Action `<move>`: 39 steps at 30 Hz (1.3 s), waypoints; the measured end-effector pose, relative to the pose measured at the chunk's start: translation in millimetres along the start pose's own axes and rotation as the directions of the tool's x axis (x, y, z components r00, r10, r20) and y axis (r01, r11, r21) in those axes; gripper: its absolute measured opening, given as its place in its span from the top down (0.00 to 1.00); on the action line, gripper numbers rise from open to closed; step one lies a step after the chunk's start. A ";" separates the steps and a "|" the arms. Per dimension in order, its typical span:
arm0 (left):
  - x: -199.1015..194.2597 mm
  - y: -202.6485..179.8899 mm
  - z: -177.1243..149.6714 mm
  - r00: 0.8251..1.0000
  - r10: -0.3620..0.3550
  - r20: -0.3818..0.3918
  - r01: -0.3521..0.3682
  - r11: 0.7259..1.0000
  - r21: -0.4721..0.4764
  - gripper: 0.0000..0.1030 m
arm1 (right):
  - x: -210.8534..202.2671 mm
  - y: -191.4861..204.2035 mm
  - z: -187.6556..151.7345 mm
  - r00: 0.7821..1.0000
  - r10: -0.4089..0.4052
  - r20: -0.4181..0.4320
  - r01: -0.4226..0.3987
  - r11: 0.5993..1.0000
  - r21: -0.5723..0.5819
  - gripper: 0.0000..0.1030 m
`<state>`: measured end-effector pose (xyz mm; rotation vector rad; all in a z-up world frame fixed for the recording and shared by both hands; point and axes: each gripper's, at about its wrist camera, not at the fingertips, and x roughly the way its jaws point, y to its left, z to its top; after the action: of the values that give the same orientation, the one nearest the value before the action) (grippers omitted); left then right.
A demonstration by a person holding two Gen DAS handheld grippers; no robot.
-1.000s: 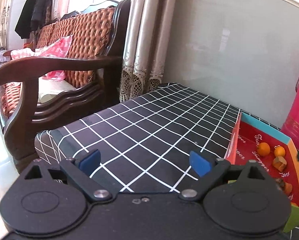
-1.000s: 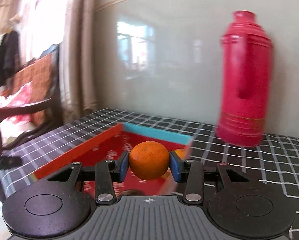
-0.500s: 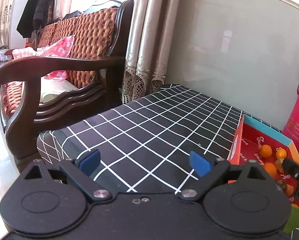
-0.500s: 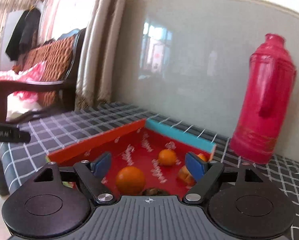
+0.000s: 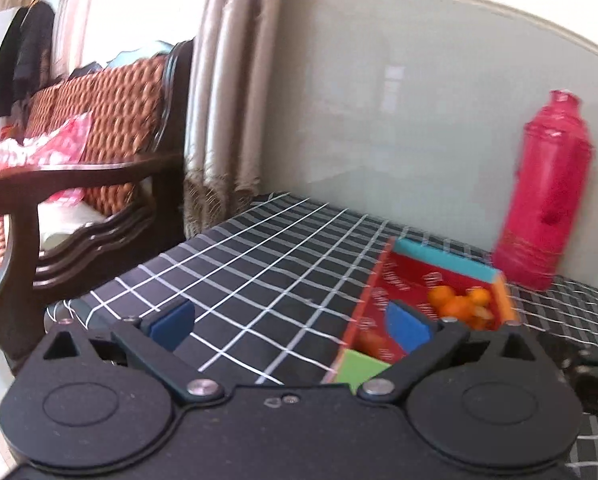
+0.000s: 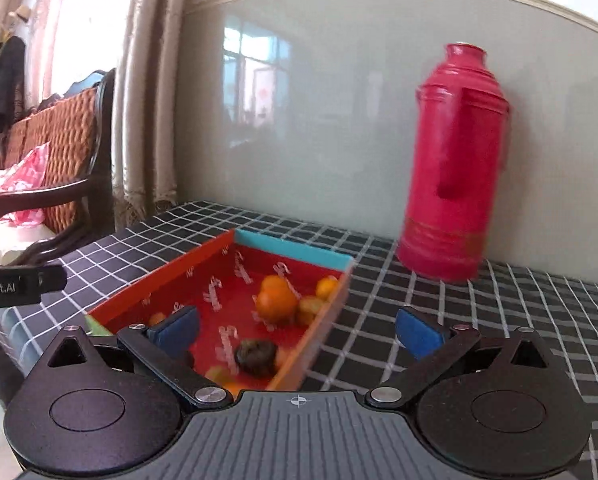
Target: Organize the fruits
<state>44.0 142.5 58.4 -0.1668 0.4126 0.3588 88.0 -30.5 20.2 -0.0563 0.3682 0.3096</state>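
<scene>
Your left gripper (image 5: pixel 291 322) and right gripper (image 6: pixel 297 330) both gape with nothing between the pads, while the oranges (image 6: pixel 277 300) sit inside the red tray (image 6: pixel 159 286) on the checked table (image 6: pixel 479 320), near the thermos (image 6: pixel 453 164).

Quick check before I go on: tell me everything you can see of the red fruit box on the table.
The box is a shallow open tray, apparently cardboard: red floor with pale lettering, orange-red side walls, a blue far wall and a green near corner. It sits flat on the checked tablecloth, left of the pink flask, not touching it. Inside lie several oranges, clustered toward the far end, and a dark round fruit. Neither tongs touch it.
</scene>
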 end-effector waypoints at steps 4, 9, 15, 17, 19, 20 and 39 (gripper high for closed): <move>-44.8 -16.7 5.0 1.000 -0.012 0.027 0.011 0.998 0.057 0.06 | -36.5 -3.6 7.2 0.999 -0.008 -0.050 0.012 0.998 0.062 0.00; -81.9 -29.6 6.3 0.998 -0.058 0.022 0.056 0.993 0.102 0.06 | -84.4 0.5 12.8 0.996 -0.081 -0.040 0.084 0.994 0.066 0.00; -111.8 -38.9 5.1 0.994 -0.099 0.042 0.092 0.986 0.141 0.06 | -121.3 3.1 13.4 0.993 -0.117 -0.018 0.118 0.989 0.091 0.00; -118.8 -39.1 6.5 0.992 -0.111 0.052 0.103 0.985 0.137 0.06 | -130.3 2.9 13.6 0.993 -0.121 -0.009 0.121 0.987 0.102 0.00; -123.2 -40.3 7.9 0.991 -0.119 0.057 0.110 0.984 0.141 0.06 | -135.6 2.1 14.5 0.993 -0.122 0.002 0.121 0.986 0.115 0.00; -123.8 -41.4 8.5 0.991 -0.120 0.059 0.111 0.984 0.143 0.06 | -137.7 1.7 15.2 0.992 -0.127 0.006 0.125 0.985 0.116 0.00; -126.1 -44.3 4.7 0.989 -0.143 0.048 0.136 0.982 0.130 0.06 | -139.3 -4.7 13.1 0.991 -0.136 0.003 0.135 0.982 0.135 0.00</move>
<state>-45.5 64.0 119.3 -0.0610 0.3641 0.1981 -29.6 -73.5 82.8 0.0527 0.3704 0.1498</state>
